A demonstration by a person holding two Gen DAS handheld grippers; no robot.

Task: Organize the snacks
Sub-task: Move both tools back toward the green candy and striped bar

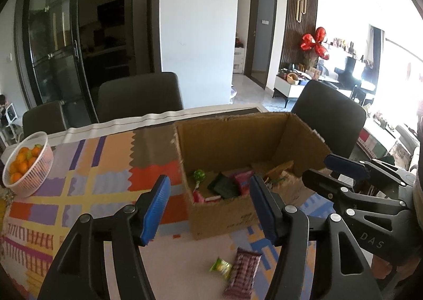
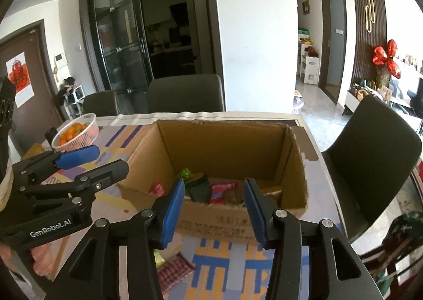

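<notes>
two snacks remain on the surface by its near edge, before the box [image 1: 238, 146]: a wafer bar [image 1: 243, 271], long axis toward it, under the empty, spread left gripper [image 1: 208, 210] (right gripper [image 2: 214, 214] likewise released).

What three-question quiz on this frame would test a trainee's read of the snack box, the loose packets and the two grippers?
1. True or false: the left gripper is shut on a snack.
2. Which lies on the tablecloth outside the cardboard box? A) brown checked packet B) basket of oranges inside the box C) red balloon
3. Fill in: the white basket holds ____.

Key
1. False: both the left gripper and the right gripper are open and empty.
2. A: the brown checked packet lies in front of the box, beside a small green packet.
3. Oranges.
</notes>
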